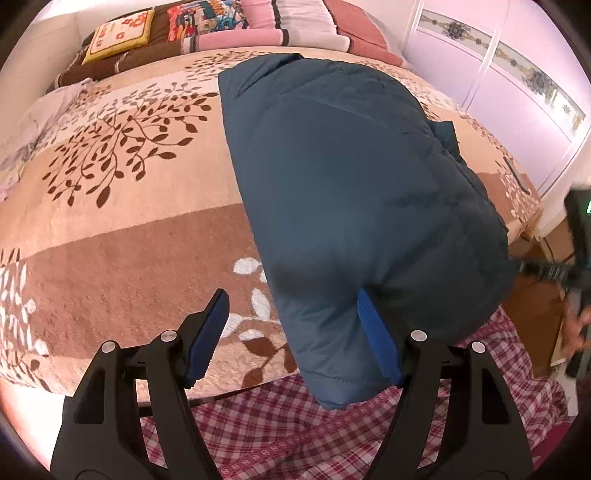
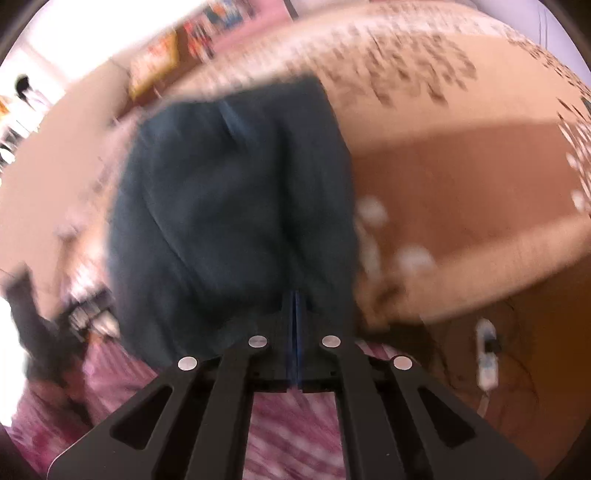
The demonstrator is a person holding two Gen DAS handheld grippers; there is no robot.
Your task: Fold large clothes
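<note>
The left tongs (image 1: pixel 291 332) stand spread, one blue pad (image 1: pixel 376 332) touching the near corner of the folded dark teal padded jacket (image 1: pixel 351 184), the other pad clear of it over the bed. The right tongs (image 2: pixel 295 321), blurred, are pressed together with nothing seen between them, at the jacket's near edge. The jacket lies on the bed's beige leaf-patterned blanket (image 1: pixel 122 206), its near end overhanging a red checked sheet (image 1: pixel 295 435), with pink and brown pillows (image 1: pixel 258 26) beyond.

Both of the 2 wrist views look steeply down from the bed's (image 1: pixel 122 229) foot edge, close above the folded jacket (image 1: pixel 354 192). The left view is sharp; the right is motion-blurred. Both share jacket (image 2: pixel 229 206), bed (image 2: pixel 461 192) and far pillows.
</note>
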